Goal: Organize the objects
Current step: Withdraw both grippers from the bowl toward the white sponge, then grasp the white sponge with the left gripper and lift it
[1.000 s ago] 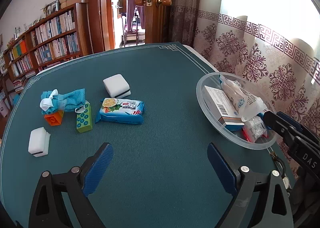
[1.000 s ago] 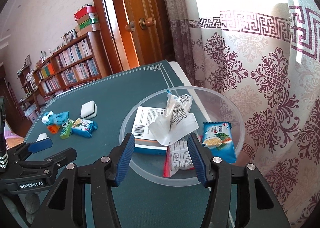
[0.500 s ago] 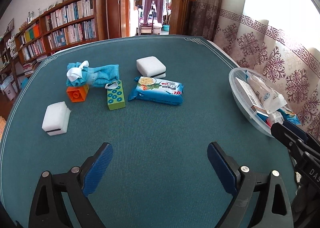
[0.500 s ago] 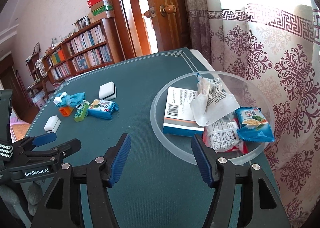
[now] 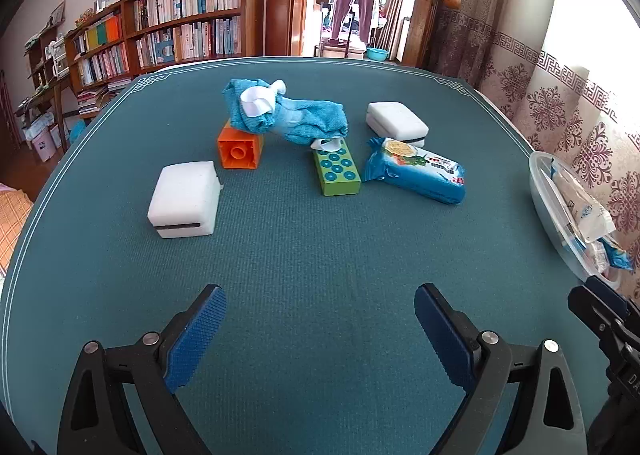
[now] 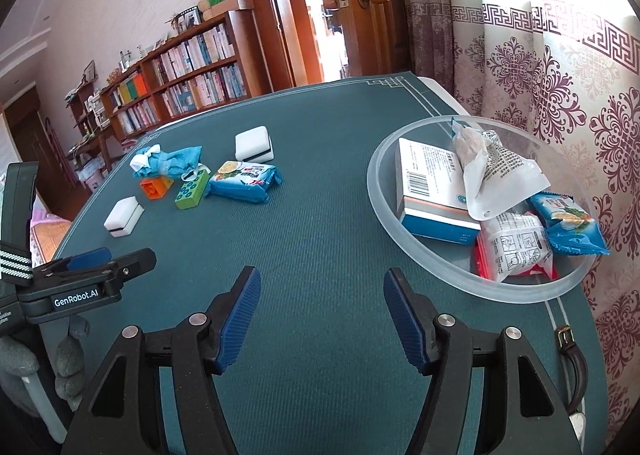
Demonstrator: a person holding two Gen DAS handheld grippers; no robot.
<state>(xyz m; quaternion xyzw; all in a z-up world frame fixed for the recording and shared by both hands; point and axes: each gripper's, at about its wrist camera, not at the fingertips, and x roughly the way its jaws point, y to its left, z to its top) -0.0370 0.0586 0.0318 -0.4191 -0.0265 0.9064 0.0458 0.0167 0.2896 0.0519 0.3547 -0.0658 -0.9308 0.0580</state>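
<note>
A teal-covered table fills both views, its white border line running round the edge. On its right side, close to the patterned curtain, stands a clear plastic bowl that holds a white and blue box, a white pouch leaning over the box, a blue snack packet and a red and white packet at the near rim. Across the table from the bowl, the loose things lie in a cluster: a blue cloth with a white bow draped over an orange block and touching the far end of a green block with blue dots; just beside the green block lies a blue noodle packet; a white sponge sits behind that packet, and a second white sponge lies apart on the near left. The left gripper hovers over bare cloth short of the cluster, its blue pads spread wide with nothing between them. The right gripper hangs over bare table beside the bowl's near rim; its jaws have just been opening, stand about half apart, and hold nothing. A bookcase lines the far wall beside a wooden door.
</note>
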